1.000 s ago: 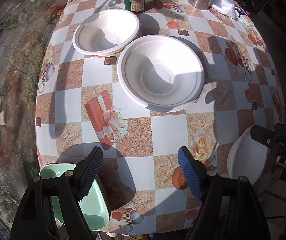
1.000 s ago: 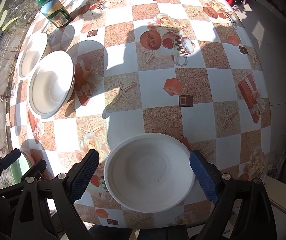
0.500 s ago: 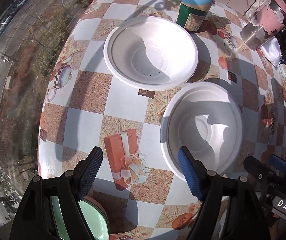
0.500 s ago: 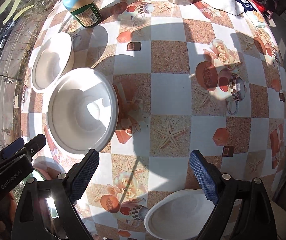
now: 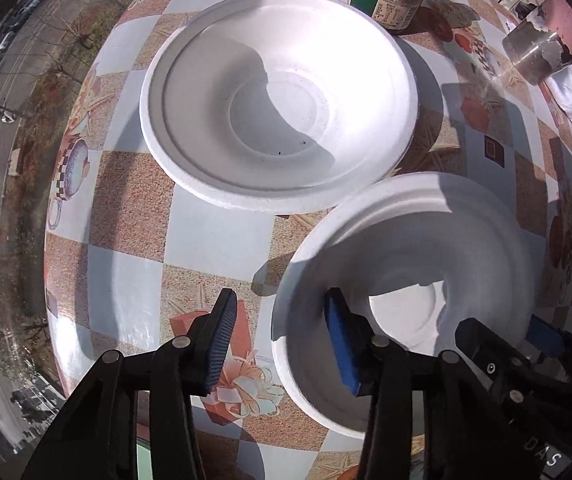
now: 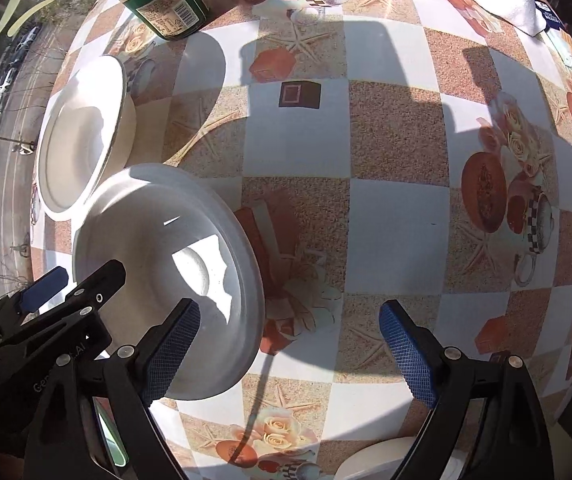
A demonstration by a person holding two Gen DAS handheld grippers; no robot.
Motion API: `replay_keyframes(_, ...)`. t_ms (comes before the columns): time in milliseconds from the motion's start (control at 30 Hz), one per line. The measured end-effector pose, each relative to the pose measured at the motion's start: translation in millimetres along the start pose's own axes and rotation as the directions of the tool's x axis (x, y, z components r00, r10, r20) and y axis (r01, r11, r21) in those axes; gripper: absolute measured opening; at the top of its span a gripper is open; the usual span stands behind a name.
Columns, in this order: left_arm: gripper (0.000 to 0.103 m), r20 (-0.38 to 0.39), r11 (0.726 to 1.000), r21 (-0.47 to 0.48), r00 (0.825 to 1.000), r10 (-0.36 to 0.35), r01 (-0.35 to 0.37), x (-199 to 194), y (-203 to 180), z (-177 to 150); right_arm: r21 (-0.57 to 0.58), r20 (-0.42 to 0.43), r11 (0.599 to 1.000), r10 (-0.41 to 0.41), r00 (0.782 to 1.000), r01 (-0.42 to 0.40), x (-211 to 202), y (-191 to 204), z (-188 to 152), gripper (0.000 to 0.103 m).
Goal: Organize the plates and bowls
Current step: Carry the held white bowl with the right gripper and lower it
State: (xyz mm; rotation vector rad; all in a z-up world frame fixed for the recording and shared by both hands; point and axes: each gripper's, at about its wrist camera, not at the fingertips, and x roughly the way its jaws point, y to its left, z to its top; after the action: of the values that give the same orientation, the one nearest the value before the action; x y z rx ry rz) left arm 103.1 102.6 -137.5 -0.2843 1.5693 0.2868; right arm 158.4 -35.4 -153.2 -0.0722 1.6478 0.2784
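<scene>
In the left wrist view, the left gripper (image 5: 281, 340) is sitting wide apart astride the near bowl's (image 5: 426, 240) rim, gripping nothing, while in the right wrist view the right gripper (image 6: 290, 344) is gaping empty, that bowl (image 6: 157, 256) lying at its left finger.

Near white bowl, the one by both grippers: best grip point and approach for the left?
Take the near white bowl by its thin flared rim on the near-left edge, one finger inside, one outside. The left gripper already straddles that rim, jaws open. The wide body won't fit between them.
</scene>
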Motion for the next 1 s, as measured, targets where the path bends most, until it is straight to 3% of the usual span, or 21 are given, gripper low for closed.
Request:
replay_keyframes(33, 0.036, -0.005, 1.0, 0.001, 1.0, -0.024, 0.024, 1, -1, -1, 0.006, -0.003, 1.0, 0.006, 1.0, -0.006, 2, 0, 0, 0.089)
replay_keyframes(67, 0.03, 0.0, 0.999, 0.013, 1.0, -0.032, 0.032, 0, -4, -2, 0.01, -0.011, 1.0, 0.015, 1.0, -0.015, 4, -1, 0, 0.074)
replay_keyframes(100, 0.025, 0.005, 0.999, 0.042, 1.0, -0.023, 0.023, -2, -9, -4, 0.013, -0.025, 1.0, 0.024, 0.999, -0.024, 7, 0, 0, 0.066)
replay_keyframes(167, 0.025, 0.015, 0.992, 0.119, 1.0, 0.027, -0.028, -4, -28, -7, 0.027, -0.057, 0.997, 0.068, 0.996, -0.067, 14, 0, -1, 0.035)
replay_keyframes(233, 0.026, 0.009, 0.989, 0.143, 0.999, 0.032, -0.033, -2, -33, -13, 0.032, -0.079, 0.995, 0.096, 0.992, -0.093, 19, 3, -4, 0.018)
replay_keyframes(500, 0.031, -0.033, 0.974, 0.221, 0.998, 0.047, -0.038, 5, -35, -90, -0.095, -0.111, 0.994, 0.037, 0.993, -0.048, 20, 6, -52, 0.018)
replay_keyframes(733, 0.031, -0.093, 0.961, 0.275, 0.994, 0.05, -0.023, 14, -35, -164, -0.163, -0.169, 0.985, 0.027, 0.985, -0.055, 30, -1, -130, 0.02)
replay_keyframes(867, 0.032, -0.11, 0.943, 0.332, 0.991, 0.07, -0.03, 16, -46, -185, -0.13, -0.219, 0.989, 0.046, 0.975, -0.075, 38, -14, -169, 0.022)
replay_keyframes(1000, 0.034, -0.106, 0.936, 0.352, 0.994, 0.041, -0.001, 6, -50, -198, -0.111, -0.223, 0.992, 0.026, 0.975, -0.052, 33, -25, -181, 0.022)
